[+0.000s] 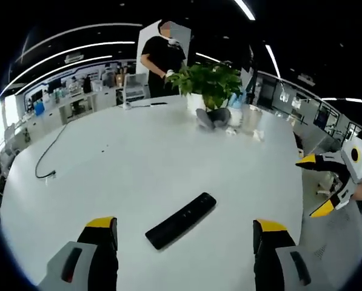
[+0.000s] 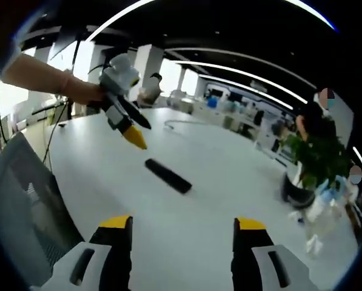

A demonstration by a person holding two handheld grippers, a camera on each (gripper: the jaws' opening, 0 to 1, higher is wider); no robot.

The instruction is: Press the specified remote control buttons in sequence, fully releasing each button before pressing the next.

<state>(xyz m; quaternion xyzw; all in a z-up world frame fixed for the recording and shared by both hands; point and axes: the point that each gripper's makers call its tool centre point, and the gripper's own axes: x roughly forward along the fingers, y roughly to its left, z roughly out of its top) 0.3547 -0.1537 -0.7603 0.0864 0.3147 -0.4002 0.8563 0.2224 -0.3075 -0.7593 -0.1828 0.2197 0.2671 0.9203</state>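
Left hand-held gripper point(image 1: 184, 233) released, jaws wide apart, hovering just short of the remote point(image 1: 181, 220). Remote flat on the white tabletop point(image 1: 138, 157), straight ahead between the jaws, long axis slanting from near left to far right. Right hand-held gripper point(image 2: 184, 227) likewise released (farther from the remote, judging by both views). Plant point(image 1: 208, 82) well beyond the remote.

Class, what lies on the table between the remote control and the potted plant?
Nothing: bare white table separates the remote control from the potted plant, in the left gripper view.

Bright ceiling strips, fisheye-warped edges
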